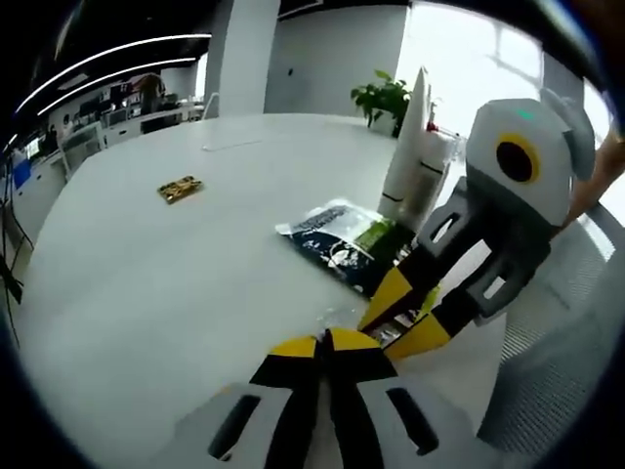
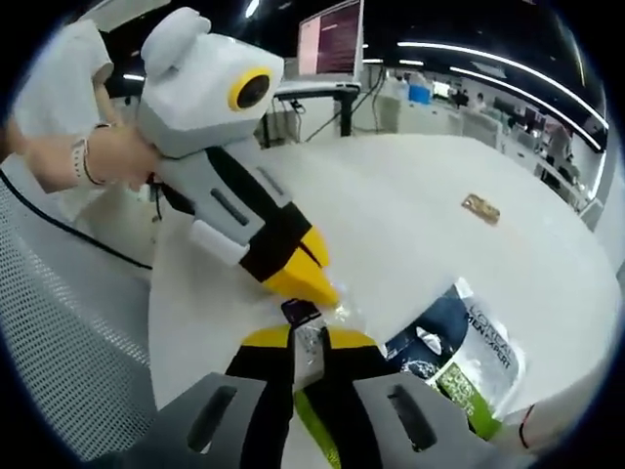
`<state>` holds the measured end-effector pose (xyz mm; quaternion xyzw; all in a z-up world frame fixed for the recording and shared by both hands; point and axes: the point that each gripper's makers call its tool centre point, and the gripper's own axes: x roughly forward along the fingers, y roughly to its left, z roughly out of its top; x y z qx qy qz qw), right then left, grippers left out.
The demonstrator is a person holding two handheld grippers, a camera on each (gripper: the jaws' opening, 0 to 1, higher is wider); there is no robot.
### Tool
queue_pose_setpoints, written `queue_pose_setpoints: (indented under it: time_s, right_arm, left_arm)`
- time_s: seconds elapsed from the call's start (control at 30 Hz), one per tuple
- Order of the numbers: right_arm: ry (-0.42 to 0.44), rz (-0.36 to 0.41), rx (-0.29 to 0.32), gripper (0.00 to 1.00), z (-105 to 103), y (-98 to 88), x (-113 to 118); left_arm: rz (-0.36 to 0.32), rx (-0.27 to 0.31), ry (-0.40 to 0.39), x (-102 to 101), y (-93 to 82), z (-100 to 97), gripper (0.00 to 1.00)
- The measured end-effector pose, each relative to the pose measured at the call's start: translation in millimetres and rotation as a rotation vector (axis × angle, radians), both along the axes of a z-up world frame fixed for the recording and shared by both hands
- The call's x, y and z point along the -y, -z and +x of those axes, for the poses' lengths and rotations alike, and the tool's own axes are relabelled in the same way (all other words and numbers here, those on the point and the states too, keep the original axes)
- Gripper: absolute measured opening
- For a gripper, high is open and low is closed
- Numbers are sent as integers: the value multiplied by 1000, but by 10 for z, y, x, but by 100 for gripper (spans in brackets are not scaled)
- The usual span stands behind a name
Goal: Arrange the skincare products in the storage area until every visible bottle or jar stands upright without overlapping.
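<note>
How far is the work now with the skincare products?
Nothing stands upright yet. The skincare products are inside a plastic bag lying flat on the white table. In hand: the right gripper pinches clear plastic, and the left gripper is closed beside it. Left: opening the bag and standing every item up.

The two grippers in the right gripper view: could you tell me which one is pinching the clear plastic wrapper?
The right gripper, rising from the bottom of the view, has its jaws shut on the clear plastic wrapper. The left gripper, coming from the upper left, only points its shut yellow tips toward it.
</note>
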<state>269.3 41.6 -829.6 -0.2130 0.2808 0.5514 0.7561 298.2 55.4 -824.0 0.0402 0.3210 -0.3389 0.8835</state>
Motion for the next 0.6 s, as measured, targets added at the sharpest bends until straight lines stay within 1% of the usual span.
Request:
queue_pose_setpoints:
  time_s: [0.17,0.27,0.3,0.33,0.4,0.43,0.47,0.53,0.6]
  right_arm:
    - [3,0,-1,10,-7,3,1]
    - [5,-1,2,9,1,3,3]
    - [5,-2,2,9,2,3,3]
    - [8,-2,5,9,9,3,7]
    - [9,-2,5,8,9,3,8]
    - [9,-4,5,8,8,7,8]
    - [8,-4,8,8,5,7,6]
    - [7,-4,7,8,5,8,5]
    - [5,-3,6,8,3,8,6]
  left_arm:
    - [-1,-2,1,-62,-29,5,5]
    - [10,15,-11,-109,-58,17,6]
    - [8,18,-19,-125,-73,19,6]
    - [14,36,-38,-166,-106,39,4]
    - [18,53,-61,-235,-151,59,1]
    - [22,56,-65,-259,-161,59,1]
    - [10,52,-65,-272,-185,73,1]
    - [-4,56,-57,-242,-215,72,1]
    - [-3,66,-43,-199,-219,73,1]
